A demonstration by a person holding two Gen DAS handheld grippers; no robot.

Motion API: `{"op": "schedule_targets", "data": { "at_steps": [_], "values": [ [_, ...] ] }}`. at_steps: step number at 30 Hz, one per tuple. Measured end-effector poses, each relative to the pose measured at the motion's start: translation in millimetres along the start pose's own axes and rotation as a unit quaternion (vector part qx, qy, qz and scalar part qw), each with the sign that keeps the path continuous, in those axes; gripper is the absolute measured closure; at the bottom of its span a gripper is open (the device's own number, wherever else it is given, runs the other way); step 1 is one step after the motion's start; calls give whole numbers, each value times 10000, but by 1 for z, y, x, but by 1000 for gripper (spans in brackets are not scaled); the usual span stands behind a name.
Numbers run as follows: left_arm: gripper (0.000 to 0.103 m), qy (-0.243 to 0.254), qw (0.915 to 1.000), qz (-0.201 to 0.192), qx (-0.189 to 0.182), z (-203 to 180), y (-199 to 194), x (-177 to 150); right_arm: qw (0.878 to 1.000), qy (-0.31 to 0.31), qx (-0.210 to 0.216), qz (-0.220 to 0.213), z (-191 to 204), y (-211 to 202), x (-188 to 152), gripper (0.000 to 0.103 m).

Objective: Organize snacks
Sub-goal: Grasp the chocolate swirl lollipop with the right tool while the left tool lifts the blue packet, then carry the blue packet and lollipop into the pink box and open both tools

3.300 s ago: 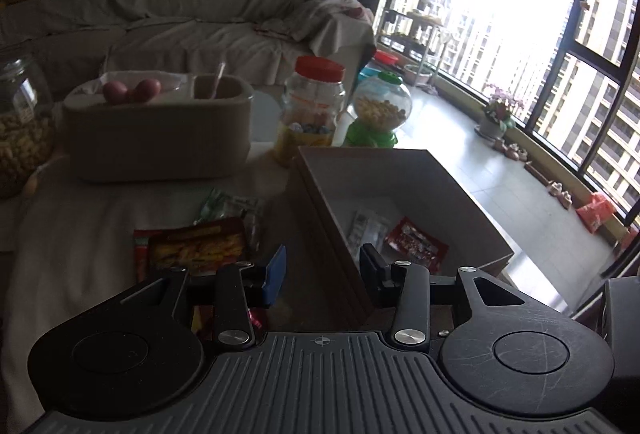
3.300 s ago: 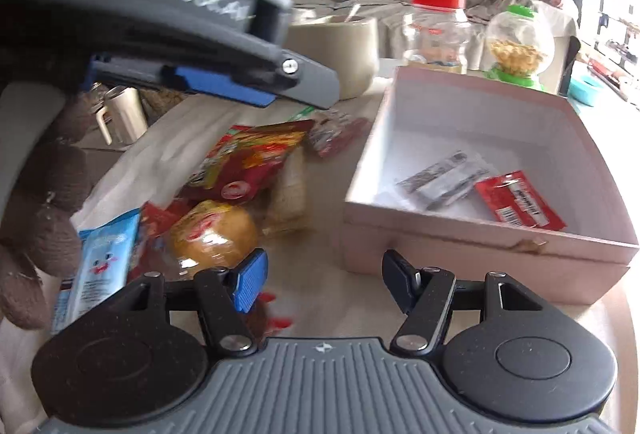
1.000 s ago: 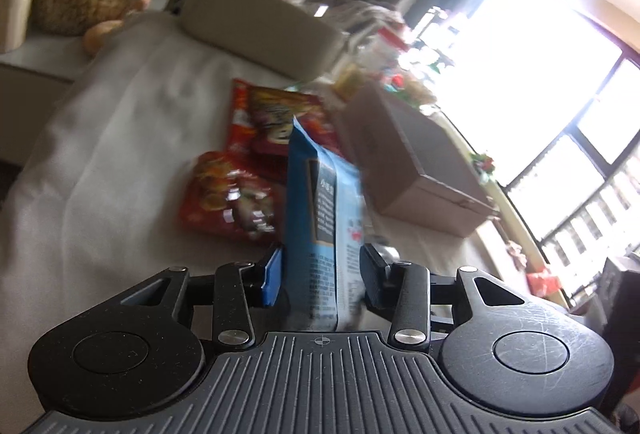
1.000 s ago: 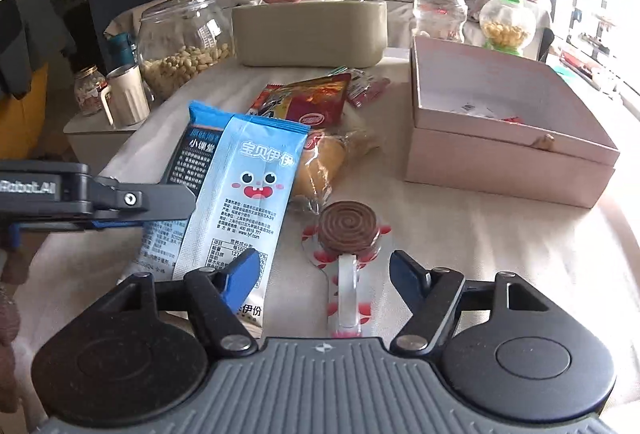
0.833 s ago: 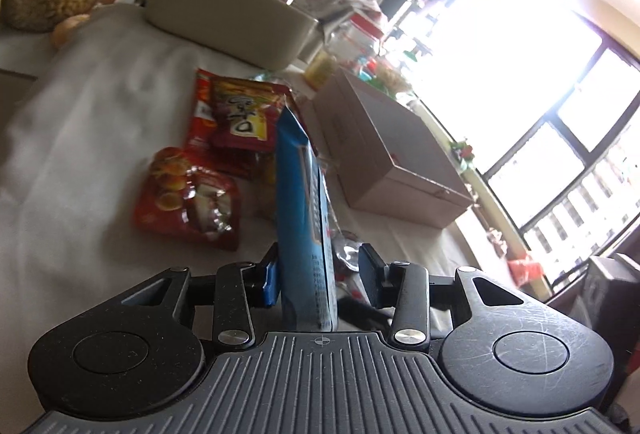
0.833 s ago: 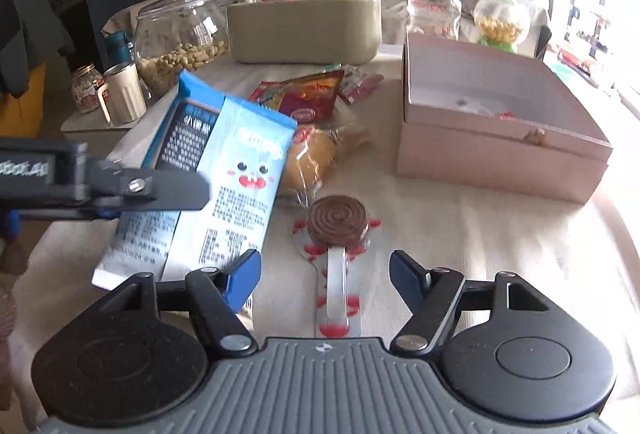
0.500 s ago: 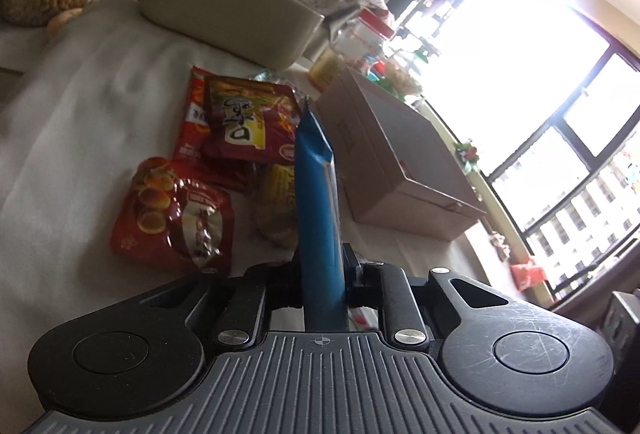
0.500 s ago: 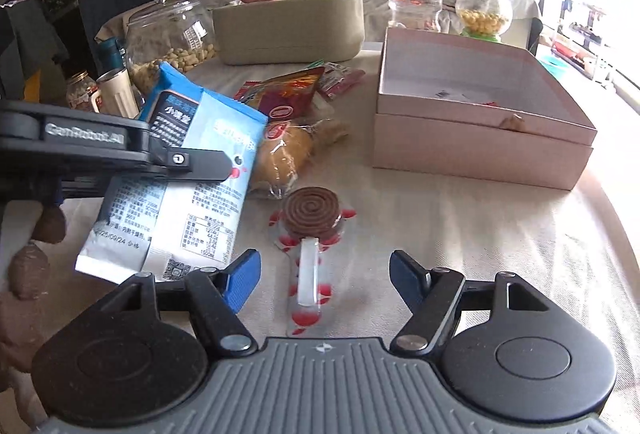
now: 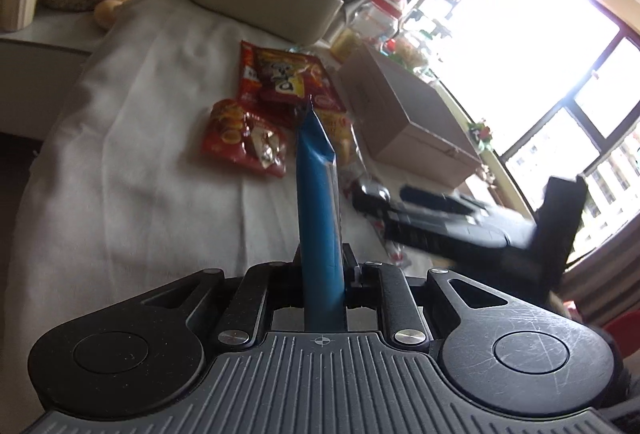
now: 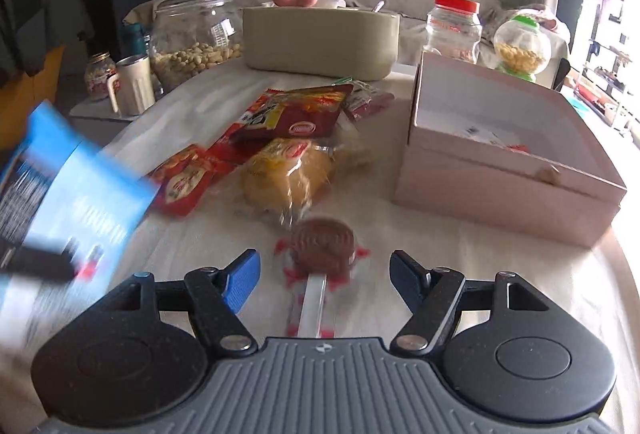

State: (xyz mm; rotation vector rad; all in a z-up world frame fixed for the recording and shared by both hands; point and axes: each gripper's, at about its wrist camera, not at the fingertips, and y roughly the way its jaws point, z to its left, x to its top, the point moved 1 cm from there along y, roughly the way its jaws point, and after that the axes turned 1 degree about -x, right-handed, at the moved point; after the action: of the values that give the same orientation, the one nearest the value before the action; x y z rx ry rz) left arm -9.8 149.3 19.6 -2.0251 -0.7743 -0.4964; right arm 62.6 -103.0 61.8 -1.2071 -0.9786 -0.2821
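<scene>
Left tool (image 9: 322,274) clamped on blue packet (image 9: 318,194), held edge-up for carrying boxward; right tool (image 10: 324,274) spread wide, empty, straddling lollipop (image 10: 322,240) ahead, probably for pickup.

Each fisheye camera sits just behind its own hand-held gripper, angled down close over the white-clothed worktop (image 10: 500,258). Both views share the pale pink cardboard box (image 9: 404,114) (image 10: 504,190) and red snack packets (image 9: 244,138) (image 10: 184,182).

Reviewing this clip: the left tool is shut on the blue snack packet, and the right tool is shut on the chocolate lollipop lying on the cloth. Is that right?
Not quite. The right tool is open; the chocolate lollipop lies untouched between its fingers, as the right wrist view shows. The left tool is indeed shut on the blue snack packet.
</scene>
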Motion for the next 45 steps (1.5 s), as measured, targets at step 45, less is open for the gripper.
{"op": "schedule_targets", "data": {
  "at_steps": [45],
  "values": [
    [85,1524,9832,-516,-858,-190,119,133,9699,1094,-1019,-1924,-165,-187,51,49]
  ]
}}
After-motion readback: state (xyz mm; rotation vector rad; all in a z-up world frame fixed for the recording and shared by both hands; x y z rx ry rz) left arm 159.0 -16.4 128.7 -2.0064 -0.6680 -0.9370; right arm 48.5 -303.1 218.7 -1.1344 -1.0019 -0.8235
